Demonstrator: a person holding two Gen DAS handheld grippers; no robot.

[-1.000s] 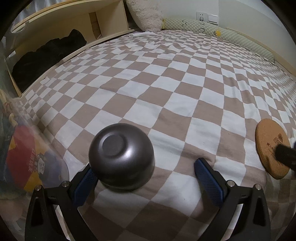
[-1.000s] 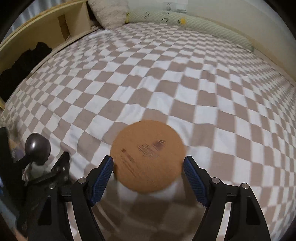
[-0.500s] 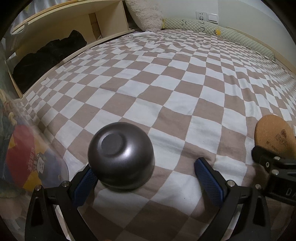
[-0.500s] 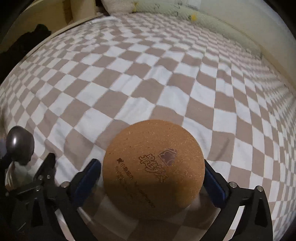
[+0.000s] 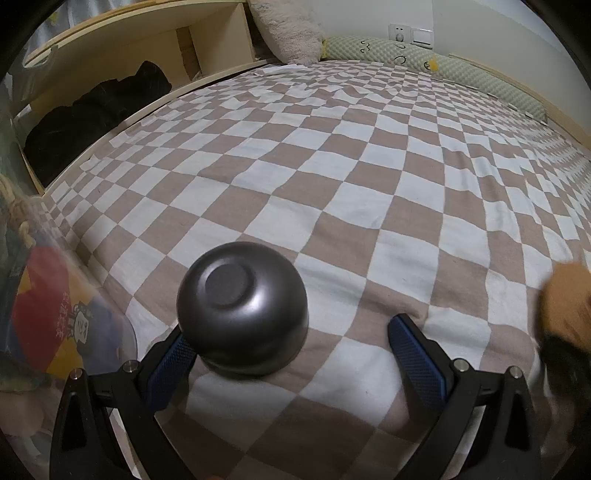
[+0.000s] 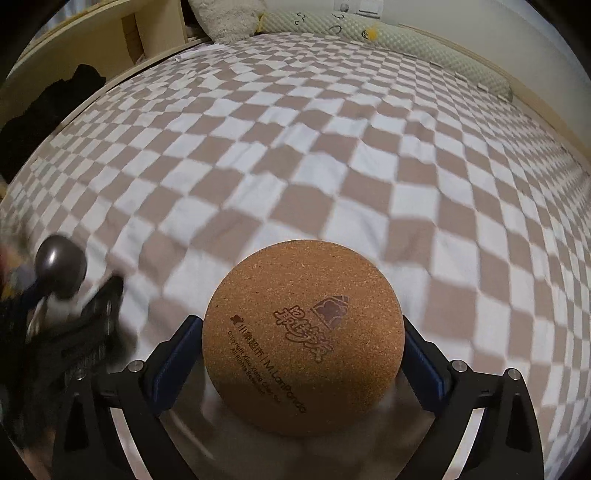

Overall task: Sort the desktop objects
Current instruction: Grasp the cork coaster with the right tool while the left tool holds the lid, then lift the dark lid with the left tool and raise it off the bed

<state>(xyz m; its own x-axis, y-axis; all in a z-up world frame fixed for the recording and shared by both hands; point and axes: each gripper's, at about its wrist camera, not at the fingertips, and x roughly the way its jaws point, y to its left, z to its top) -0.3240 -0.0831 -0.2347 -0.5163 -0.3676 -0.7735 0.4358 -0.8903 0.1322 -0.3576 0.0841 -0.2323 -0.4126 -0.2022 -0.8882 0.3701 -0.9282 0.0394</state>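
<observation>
A dark metal bowl [image 5: 242, 308] lies upside down on the checkered bed sheet [image 5: 332, 192]. My left gripper [image 5: 290, 349] is open around it, its left pad touching the bowl's side, its right pad well apart. My right gripper [image 6: 303, 354] is shut on a round cork coaster [image 6: 301, 338] with printed text, held lifted above the sheet [image 6: 295, 147]. The coaster shows blurred at the right edge of the left wrist view [image 5: 567, 299]. The bowl [image 6: 61, 267] and the left gripper show blurred at the left of the right wrist view.
A clear plastic bin with colourful packs [image 5: 40, 317] stands at the bed's left edge. A wooden shelf with dark clothes [image 5: 96, 110] runs along the left. A fluffy pillow [image 5: 288, 29] and a green bolster [image 5: 436, 70] lie at the far end.
My right gripper has closed on the cork coaster and lifted it off the sheet. The left gripper and the bowl have stayed where they were.
</observation>
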